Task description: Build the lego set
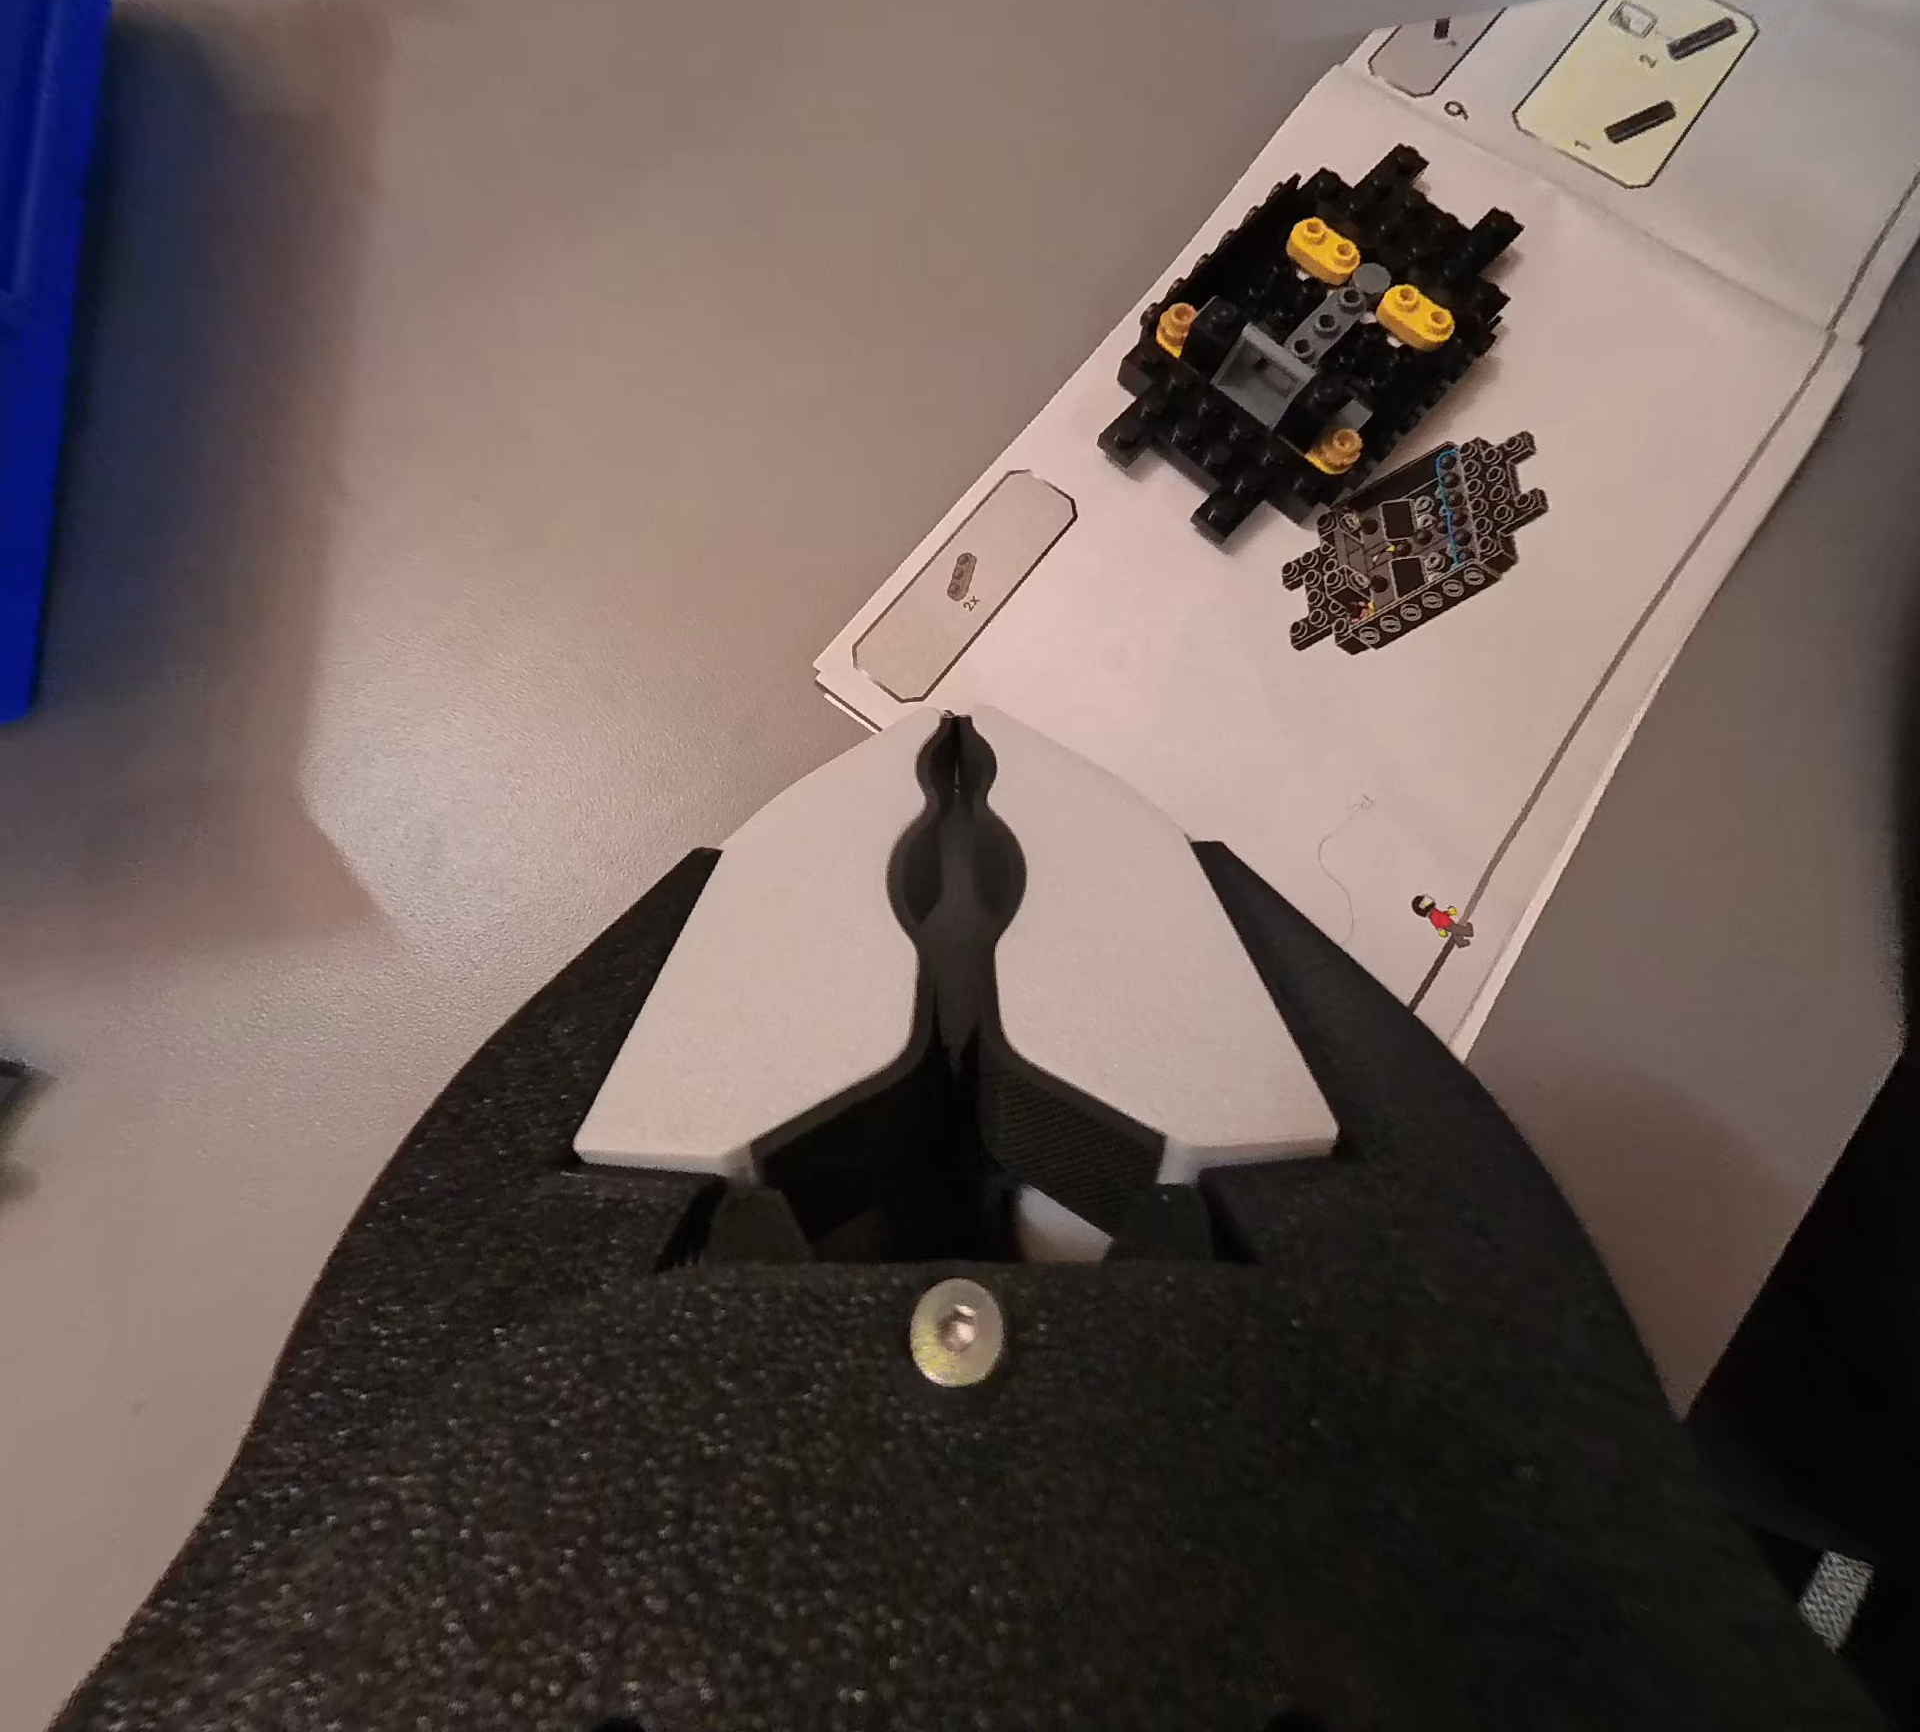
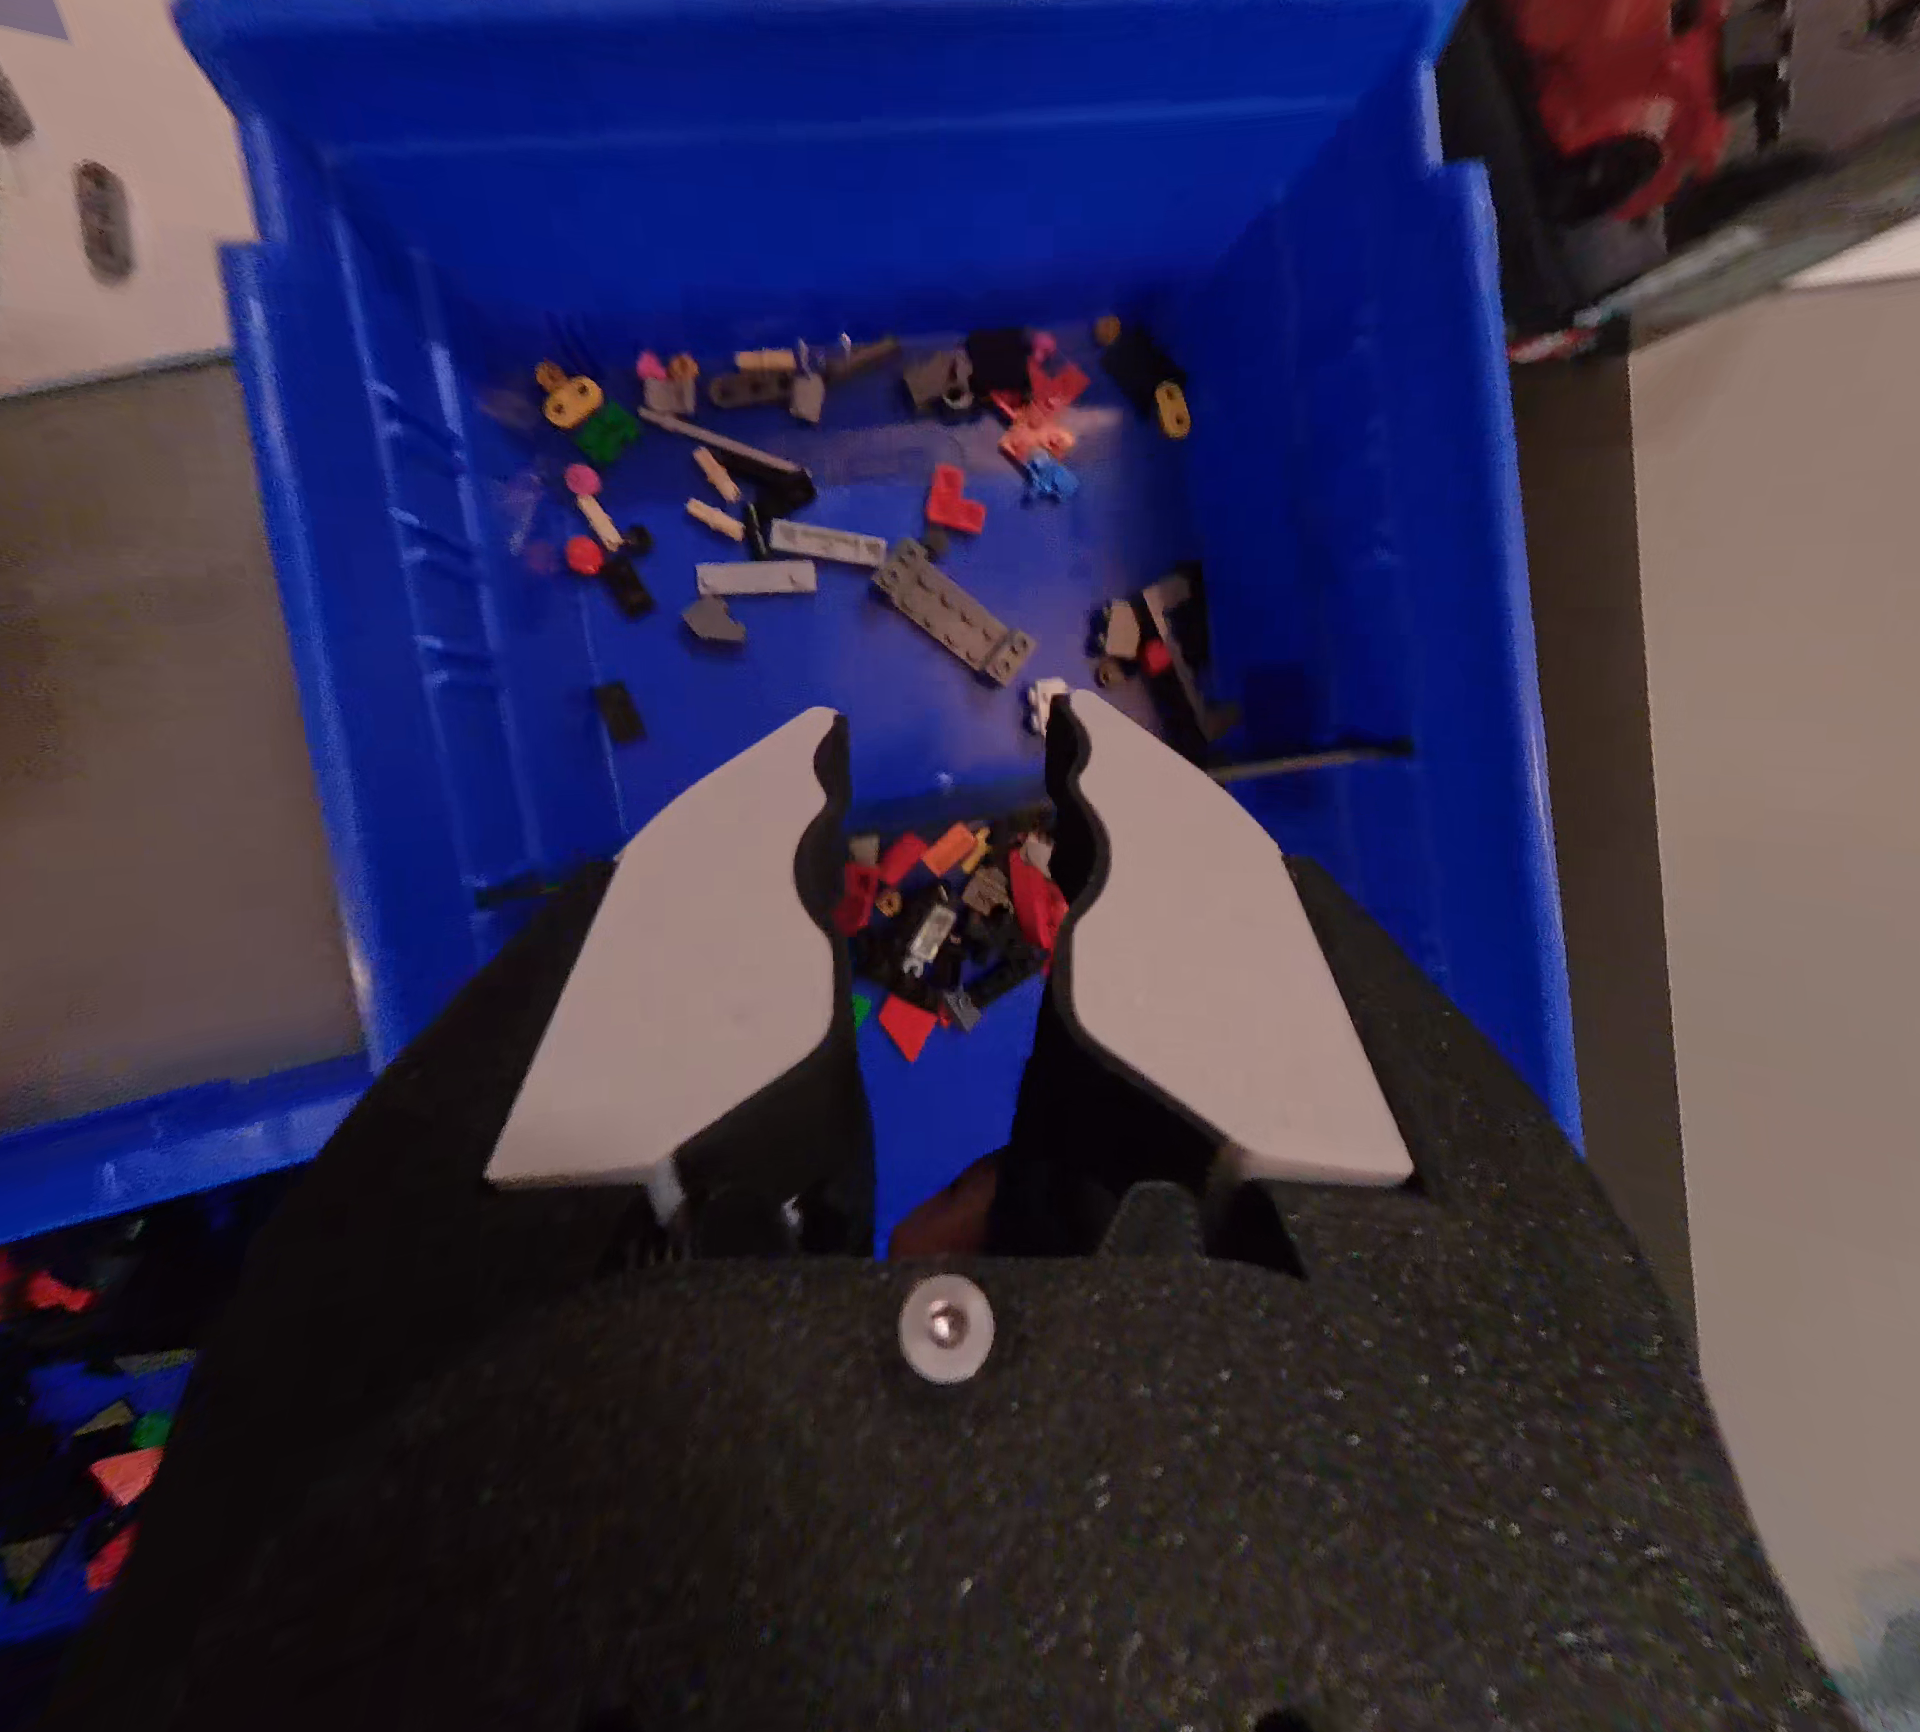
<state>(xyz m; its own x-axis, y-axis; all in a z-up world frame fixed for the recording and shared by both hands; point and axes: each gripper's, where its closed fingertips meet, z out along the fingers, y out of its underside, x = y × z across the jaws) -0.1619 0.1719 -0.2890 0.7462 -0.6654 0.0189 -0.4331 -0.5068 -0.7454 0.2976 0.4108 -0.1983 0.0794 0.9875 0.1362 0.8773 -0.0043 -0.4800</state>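
A black lego build (image 1: 1314,347) with yellow and grey pieces sits on the open instruction booklet (image 1: 1226,706) at the right of the left wrist view. My left gripper (image 1: 954,720) is shut and empty, its tips at the booklet's near left corner, short of the build. In the right wrist view my right gripper (image 2: 943,718) is open and empty, held above a blue bin (image 2: 831,124) that holds several loose lego pieces. A long grey plate (image 2: 951,610) lies just beyond its tips and a heap of small pieces (image 2: 951,929) lies between the fingers.
A blue bin edge (image 1: 47,280) stands at the far left of the left wrist view. A second blue bin with pieces (image 2: 73,1454) is at the lower left of the right wrist view. A lego box with a red picture (image 2: 1621,20) stands behind the bin at the right. The gap from one gripper's tips to the other's is roughly 55 centimeters.
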